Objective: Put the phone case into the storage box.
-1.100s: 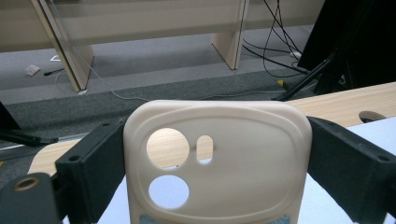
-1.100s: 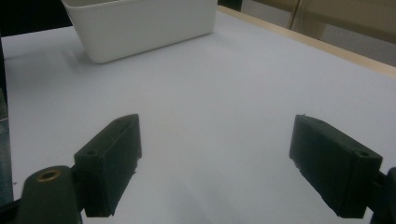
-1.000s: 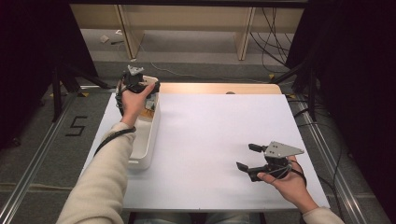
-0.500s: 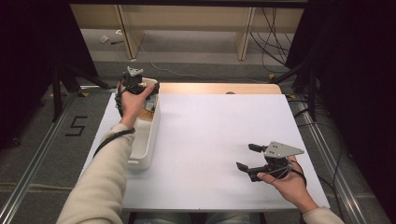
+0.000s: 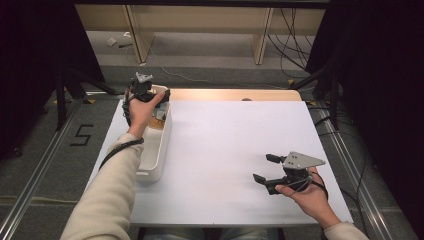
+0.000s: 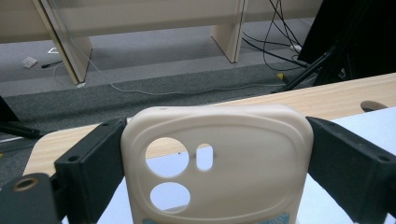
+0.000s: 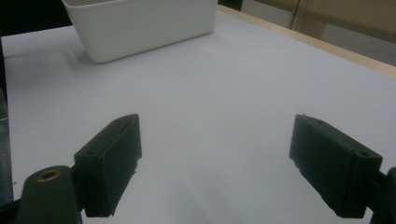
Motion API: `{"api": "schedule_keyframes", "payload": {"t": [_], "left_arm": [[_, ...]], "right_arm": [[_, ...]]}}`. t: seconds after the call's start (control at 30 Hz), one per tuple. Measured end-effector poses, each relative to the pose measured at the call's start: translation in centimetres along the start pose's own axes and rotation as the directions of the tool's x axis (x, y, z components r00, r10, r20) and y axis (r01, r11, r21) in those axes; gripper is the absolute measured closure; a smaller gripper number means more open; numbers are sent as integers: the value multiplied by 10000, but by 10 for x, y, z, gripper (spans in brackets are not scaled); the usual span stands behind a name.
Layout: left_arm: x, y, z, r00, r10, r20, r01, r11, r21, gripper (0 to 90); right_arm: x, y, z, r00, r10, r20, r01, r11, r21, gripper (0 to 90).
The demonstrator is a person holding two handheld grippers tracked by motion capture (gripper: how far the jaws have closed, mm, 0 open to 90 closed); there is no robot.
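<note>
My left gripper is shut on a beige phone case with round camera cut-outs, which stands upright between the two black jaws. In the high view the left gripper is held over the far end of a long white bin at the table's left side. My right gripper hovers low over the white table top near the front right, open with nothing between its jaws. In the right gripper view the right gripper points across the bare table toward the bin.
A wooden strip runs along the table's far edge, with grey floor, cables and wooden furniture legs beyond. Dark stands flank the table on both sides. Something small lies inside the bin's far end under the left hand.
The left hand has crept slightly up and toward the far end of the bin, still with the case. The right hand has stayed where it was.
</note>
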State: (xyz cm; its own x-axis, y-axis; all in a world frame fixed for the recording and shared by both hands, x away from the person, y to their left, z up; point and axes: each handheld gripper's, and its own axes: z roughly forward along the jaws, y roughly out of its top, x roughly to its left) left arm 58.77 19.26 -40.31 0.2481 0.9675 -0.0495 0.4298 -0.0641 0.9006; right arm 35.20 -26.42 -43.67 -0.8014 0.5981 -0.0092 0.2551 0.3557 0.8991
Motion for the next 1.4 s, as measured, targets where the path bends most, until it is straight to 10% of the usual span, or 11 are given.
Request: {"api": "schedule_keyframes", "payload": {"t": [1.4], "left_arm": [[-4,9,-5,9996,138,253,-140,9999,50,7]], "right_arm": [[1,-1,1,10000,7,-94,-5,9999,139,177]]}}
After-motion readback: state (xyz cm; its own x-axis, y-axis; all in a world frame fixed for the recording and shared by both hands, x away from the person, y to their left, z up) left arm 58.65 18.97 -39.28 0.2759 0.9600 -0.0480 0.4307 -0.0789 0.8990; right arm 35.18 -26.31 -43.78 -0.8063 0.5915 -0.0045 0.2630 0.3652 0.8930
